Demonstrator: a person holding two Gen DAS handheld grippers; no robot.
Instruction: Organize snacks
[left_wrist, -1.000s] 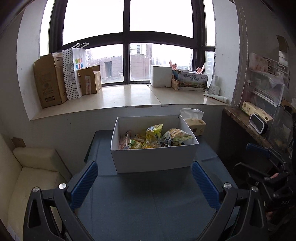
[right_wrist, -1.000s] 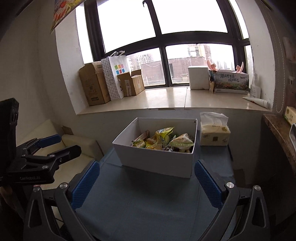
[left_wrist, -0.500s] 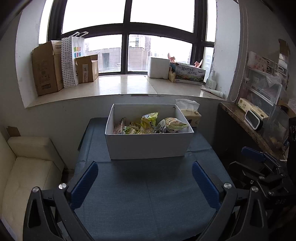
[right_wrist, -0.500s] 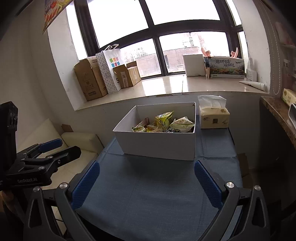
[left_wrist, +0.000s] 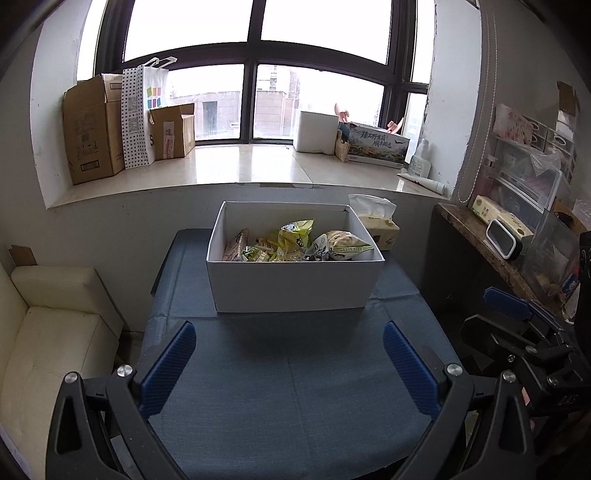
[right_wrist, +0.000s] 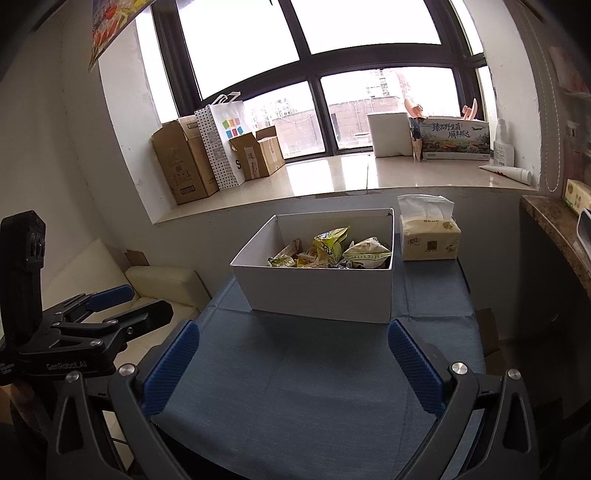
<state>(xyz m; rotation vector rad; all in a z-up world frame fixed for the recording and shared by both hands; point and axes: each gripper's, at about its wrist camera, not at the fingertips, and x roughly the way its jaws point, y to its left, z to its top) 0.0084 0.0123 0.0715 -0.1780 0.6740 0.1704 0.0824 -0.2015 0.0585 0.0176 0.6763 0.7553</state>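
Two grippers, left gripper (left_wrist: 288, 354) and right gripper (right_wrist: 291, 354), both spread wide, nothing held, above the blue tablecloth (left_wrist: 295, 387). One white box (left_wrist: 295, 286): snack packets (left_wrist: 295, 243) heaped inside, none on the cloth. Tissue pack (left_wrist: 376, 227) just right of it. Fits snacks gathered, or awaiting sorting; I cannot say which.

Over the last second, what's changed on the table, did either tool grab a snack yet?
No grab yet. Both tools have drawn back from the white box, which now sits farther off in both wrist views. The left tool and right tool stay open and empty. The snack packets lie in the box as before, and the tissue pack still stands beside it.
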